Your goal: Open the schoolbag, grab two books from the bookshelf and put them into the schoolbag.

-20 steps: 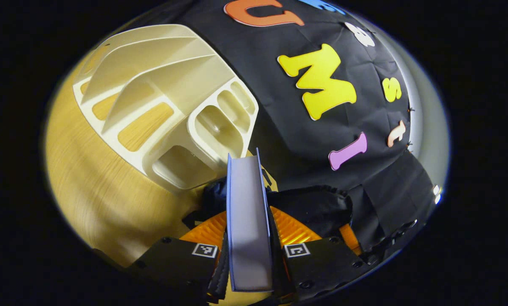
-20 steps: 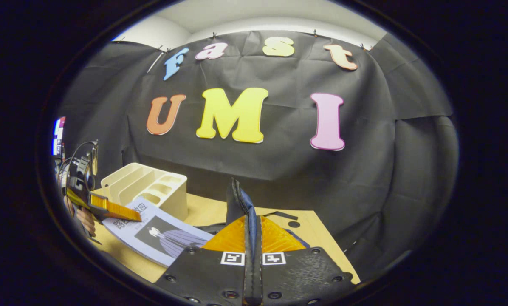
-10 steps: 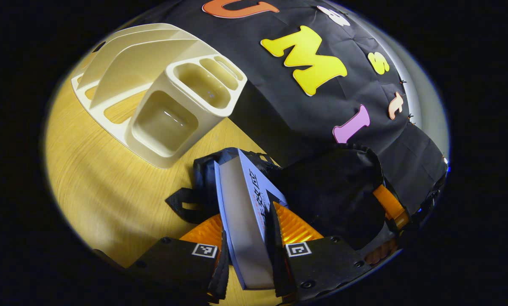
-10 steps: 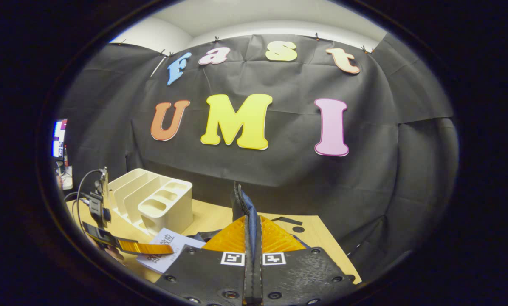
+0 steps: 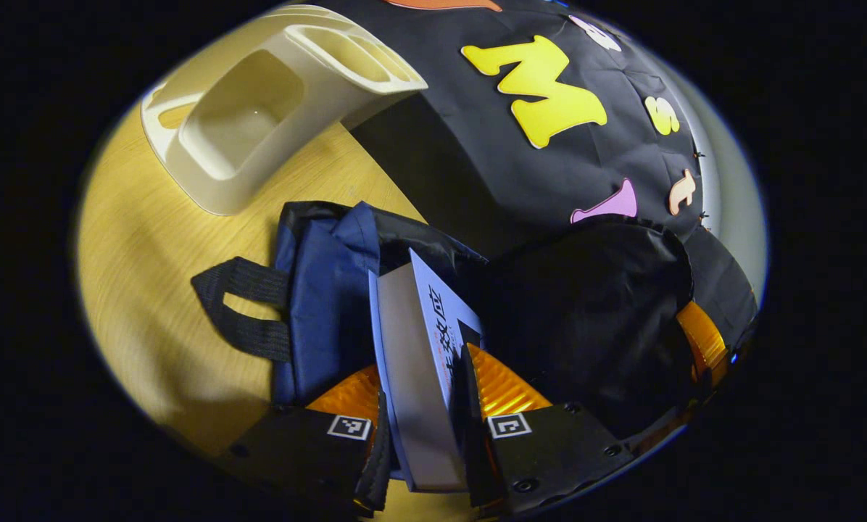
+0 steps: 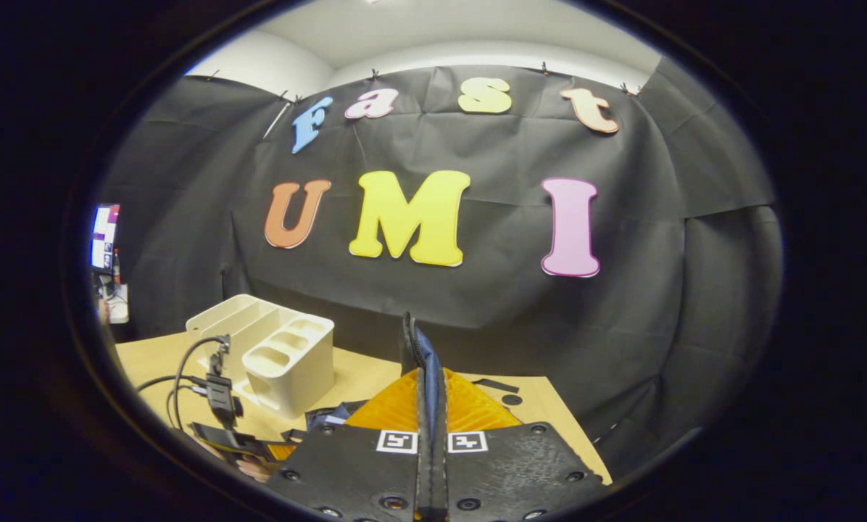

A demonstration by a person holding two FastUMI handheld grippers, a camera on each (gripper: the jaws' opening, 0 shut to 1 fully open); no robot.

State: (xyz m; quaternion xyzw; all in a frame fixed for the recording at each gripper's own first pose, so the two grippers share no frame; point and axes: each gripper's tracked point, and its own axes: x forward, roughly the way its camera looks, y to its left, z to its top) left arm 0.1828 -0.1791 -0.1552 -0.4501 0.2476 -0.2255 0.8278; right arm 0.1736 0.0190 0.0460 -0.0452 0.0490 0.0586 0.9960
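Note:
My left gripper (image 5: 422, 366) is shut on a thin pale-blue book (image 5: 404, 319), held edge-up and pointing forward. The book's far end reaches the mouth of the blue and black schoolbag (image 5: 325, 290), which lies on the wooden table. The bag's black flap (image 5: 586, 319) is lifted on the right, and a finger (image 5: 700, 342) of my right gripper shows at its edge. In the right gripper view, my right gripper (image 6: 430, 384) is shut on the bag's zipped edge (image 6: 413, 341) and holds it upright. The cream bookshelf (image 5: 259, 109) stands behind the bag with nothing in the slots that show.
The bag's black strap (image 5: 241, 308) lies loose on the table (image 5: 151, 290) to the left. In the right gripper view the bookshelf (image 6: 274, 351) stands at left, with the left gripper (image 6: 223, 406) and its cables just in front. The black cloth wall closes the back.
My left gripper has carried the book away from the bookshelf and down to the bag's mouth. The right gripper keeps its hold on the bag's edge, nearly still.

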